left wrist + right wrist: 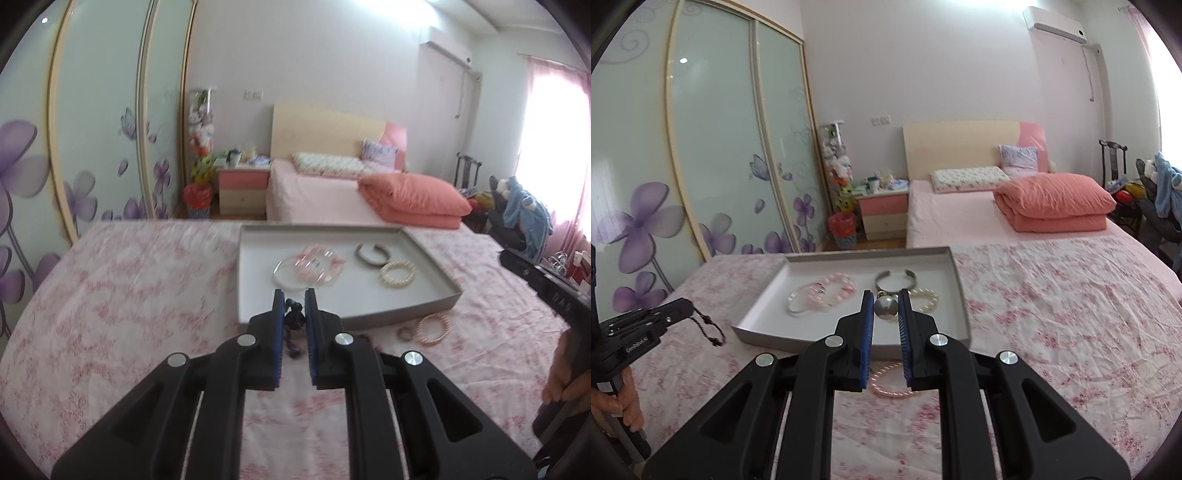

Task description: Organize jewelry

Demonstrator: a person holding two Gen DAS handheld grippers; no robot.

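The left tongs [294, 302] are pinching a dark cord bracelet [291, 325], which is dangling just in front of the gray tray [424, 295] on the flowered bed [129, 295]. The cord is looking soft, light and floppy, so any spot along it is working as a place to hold.

The right tongs [885, 304] are squeezing a gray pearl ball [885, 307] above the tray's near edge. The ball is looking hard, round and slippery, so holding it across its middle is seeming safest. A pink bracelet [890, 384] is lying on the bed.
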